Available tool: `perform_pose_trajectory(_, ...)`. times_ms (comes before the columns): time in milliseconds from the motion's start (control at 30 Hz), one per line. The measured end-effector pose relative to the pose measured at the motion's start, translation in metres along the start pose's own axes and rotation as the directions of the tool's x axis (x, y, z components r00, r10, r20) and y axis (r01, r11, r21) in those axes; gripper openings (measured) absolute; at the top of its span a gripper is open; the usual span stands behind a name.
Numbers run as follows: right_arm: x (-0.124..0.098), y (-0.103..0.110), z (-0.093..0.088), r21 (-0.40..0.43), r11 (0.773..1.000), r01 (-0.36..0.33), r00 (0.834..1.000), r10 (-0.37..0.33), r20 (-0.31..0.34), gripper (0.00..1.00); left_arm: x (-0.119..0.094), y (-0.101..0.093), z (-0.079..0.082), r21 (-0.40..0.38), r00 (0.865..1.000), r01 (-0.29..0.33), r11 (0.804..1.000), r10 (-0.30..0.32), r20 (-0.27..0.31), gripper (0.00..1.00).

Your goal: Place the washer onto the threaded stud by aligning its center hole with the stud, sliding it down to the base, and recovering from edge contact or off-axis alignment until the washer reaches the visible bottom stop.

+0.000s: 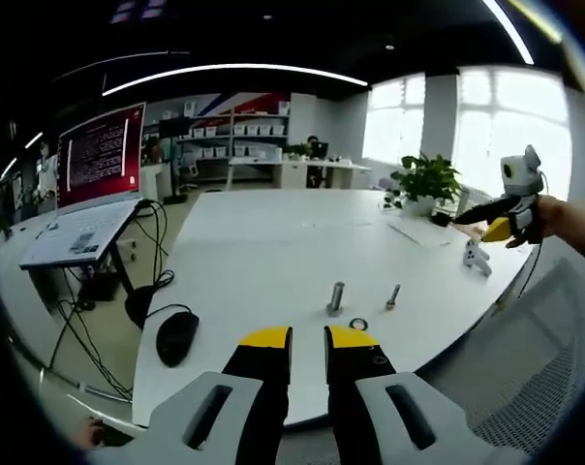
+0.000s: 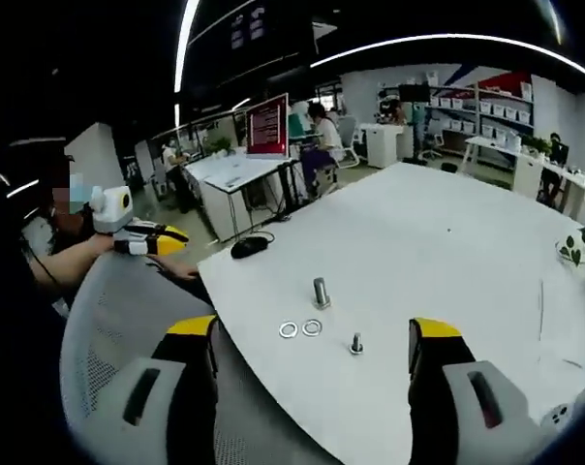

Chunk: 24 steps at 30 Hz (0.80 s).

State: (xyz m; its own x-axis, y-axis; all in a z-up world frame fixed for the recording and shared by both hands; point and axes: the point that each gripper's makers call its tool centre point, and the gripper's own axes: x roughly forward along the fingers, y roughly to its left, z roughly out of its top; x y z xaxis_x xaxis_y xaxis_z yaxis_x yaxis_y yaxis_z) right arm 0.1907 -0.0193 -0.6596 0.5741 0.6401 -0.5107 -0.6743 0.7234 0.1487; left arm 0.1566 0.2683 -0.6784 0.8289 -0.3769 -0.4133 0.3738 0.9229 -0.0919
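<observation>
Washers [image 2: 300,328] lying flat, two of them side by side on the white table [image 2: 438,242], just in front of the upright threaded stud [image 2: 321,292], close to the near table edge. Smaller bolt [image 2: 356,343] standing just beside them, apart from the stud. Plenty of bare tabletop beyond and to either side; black mouse [image 2: 248,246] well off near the far corner, potted plant [image 1: 427,180] at the opposite edge. Mesh chair back [image 2: 108,329] crowding the near edge below the right gripper [image 2: 312,339]. Right gripper hovering over that edge, jaws spread wide, nothing between them, washers lying ahead between the two jaws' lines. Left gripper [image 1: 308,339] held back off the table edge, jaws nearly together with a narrow gap, holding nothing; stud and a washer [image 1: 357,324] just ahead of its tips.
</observation>
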Motion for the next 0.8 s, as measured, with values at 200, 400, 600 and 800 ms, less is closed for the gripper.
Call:
perform_pose_trajectory(200,-0.017,0.011,-0.024,0.059,0.997,0.057,0.998,-0.058,0.017,0.88,0.0,-0.001,-0.001,0.001,1.0,0.0,1.0,0.0,-0.004,0.11)
perform_pose_trajectory(400,-0.022,0.028,-0.049,0.092,0.994,0.061,0.998,-0.059,-0.019,0.89,-0.001,-0.001,-0.001,0.002,1.0,0.0,1.0,0.0,-0.005,0.11)
perform_pose_trajectory(600,-0.029,0.025,-0.07,0.105,0.987,0.121,0.992,-0.117,-0.042,0.87,-0.002,-0.001,-0.001,0.0,1.0,0.001,1.0,-0.001,-0.006,0.11)
perform_pose_trajectory(800,-0.032,0.025,-0.074,0.163,0.975,0.151,0.988,-0.149,-0.025,0.84,-0.003,0.0,-0.001,0.001,1.0,-0.004,1.0,0.004,0.003,0.11)
